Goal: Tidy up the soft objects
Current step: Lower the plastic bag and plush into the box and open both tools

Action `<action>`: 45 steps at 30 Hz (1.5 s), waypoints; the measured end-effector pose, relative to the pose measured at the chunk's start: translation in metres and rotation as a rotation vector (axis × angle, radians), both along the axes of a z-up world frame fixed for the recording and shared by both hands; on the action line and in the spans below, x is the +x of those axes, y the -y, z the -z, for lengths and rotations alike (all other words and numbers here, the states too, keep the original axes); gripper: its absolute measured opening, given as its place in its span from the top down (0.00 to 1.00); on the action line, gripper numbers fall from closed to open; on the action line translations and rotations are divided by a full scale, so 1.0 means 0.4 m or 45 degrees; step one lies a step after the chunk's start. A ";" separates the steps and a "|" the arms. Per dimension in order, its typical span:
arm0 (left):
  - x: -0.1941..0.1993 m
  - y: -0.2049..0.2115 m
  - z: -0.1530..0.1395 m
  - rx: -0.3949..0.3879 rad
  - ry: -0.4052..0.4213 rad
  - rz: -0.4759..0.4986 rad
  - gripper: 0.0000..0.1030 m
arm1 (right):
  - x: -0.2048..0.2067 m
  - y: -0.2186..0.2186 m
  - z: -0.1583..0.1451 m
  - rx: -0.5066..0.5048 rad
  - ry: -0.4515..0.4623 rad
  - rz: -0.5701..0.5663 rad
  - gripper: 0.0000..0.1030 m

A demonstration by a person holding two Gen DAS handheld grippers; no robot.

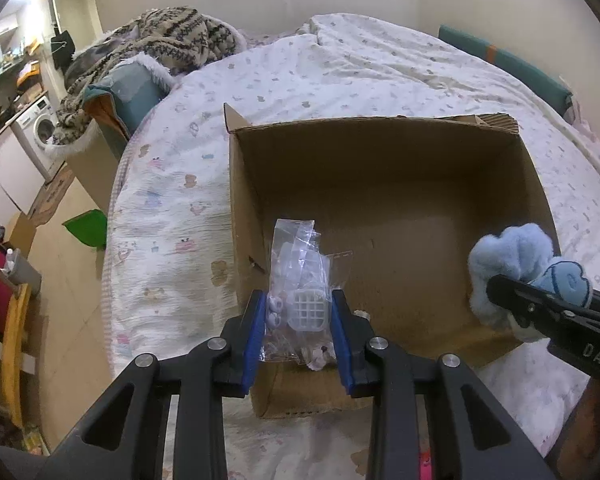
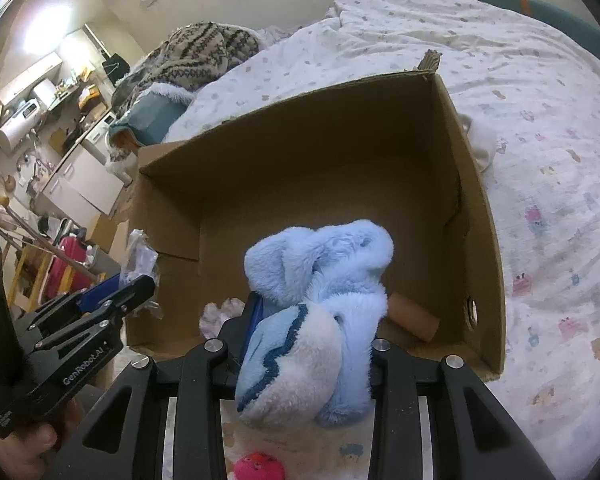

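Observation:
An open cardboard box lies on the bed; it also shows in the right wrist view. My left gripper is shut on a clear plastic bag of small white parts, held over the box's near-left edge. My right gripper is shut on a fluffy light-blue plush toy, held over the box's near edge. The plush also shows at the right of the left wrist view. The left gripper shows at the left of the right wrist view.
A cardboard tube and a pale fluffy item lie inside the box. A pink plush lies on the bed below my right gripper. A patterned blanket is piled at the bed's far left. The floor with furniture lies left of the bed.

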State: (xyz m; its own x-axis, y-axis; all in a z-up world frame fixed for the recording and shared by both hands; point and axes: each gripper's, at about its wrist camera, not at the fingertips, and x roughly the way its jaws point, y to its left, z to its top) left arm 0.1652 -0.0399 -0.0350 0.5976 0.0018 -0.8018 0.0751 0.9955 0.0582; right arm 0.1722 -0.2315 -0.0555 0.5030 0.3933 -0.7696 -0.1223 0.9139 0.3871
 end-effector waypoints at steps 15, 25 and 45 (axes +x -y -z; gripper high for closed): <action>0.001 0.019 0.033 0.032 -0.024 0.024 0.72 | -0.001 -0.079 0.019 -0.208 0.035 -0.131 0.60; 0.006 0.016 0.045 0.016 -0.051 0.016 0.71 | -0.001 -0.056 0.015 -0.162 0.042 -0.080 0.56; 0.001 0.016 0.021 -0.073 -0.016 0.046 0.37 | 0.019 0.091 0.013 0.170 -0.010 0.224 0.24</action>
State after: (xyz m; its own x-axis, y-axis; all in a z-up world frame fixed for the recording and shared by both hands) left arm 0.1655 -0.0462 -0.0435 0.5865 -0.0661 -0.8072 0.1116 0.9938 -0.0003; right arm 0.1797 -0.2681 -0.0606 0.5670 0.3985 -0.7209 0.0382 0.8615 0.5063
